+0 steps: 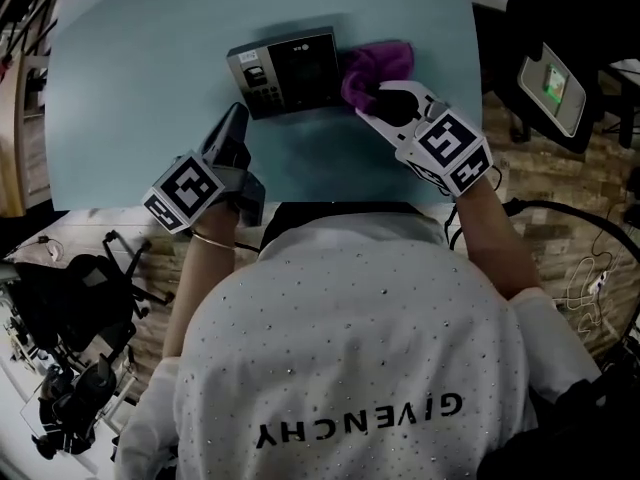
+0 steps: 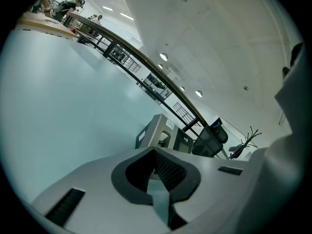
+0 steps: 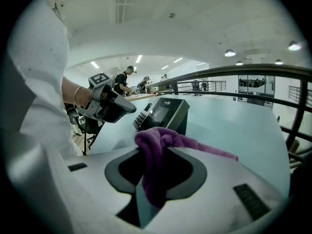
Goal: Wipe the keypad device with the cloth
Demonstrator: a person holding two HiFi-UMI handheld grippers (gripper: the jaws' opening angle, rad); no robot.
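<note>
- Right gripper [image 1: 372, 101] is clamped on the purple cloth [image 1: 377, 65]. In the right gripper view a fold of it runs down thru the gap btw the jaws, and the rest trails off over the far jaw.
- Cloth sits on the light blue table [image 1: 130, 88], bunched up just beside the keypad device [image 1: 285, 71] on its right edge. Touching or v. close, we can't tell which.
- Device lies near the far side of the table, roughly centre. Keypad and small screen are on its left half, dark panel on the right. It's propped at a slant, so the face tilts toward us.
- Left gripper [image 1: 238, 115] has its jaws pressed together w/ nothing in them. It's parked just short of the device's near-left corner, pointing at it, not touching.
- Our guess on why: the left is there to brace the device so it doesn't slide when the cloth drags across, while the right does the wiping.
- Wipe itself doesn't look started yet imo, since the cloth is off to the side and not on the face.
- Next we'd bring the cloth left over the dark panel, then the keys. Go easy there, bc the buttons could catch the fabric.
</note>
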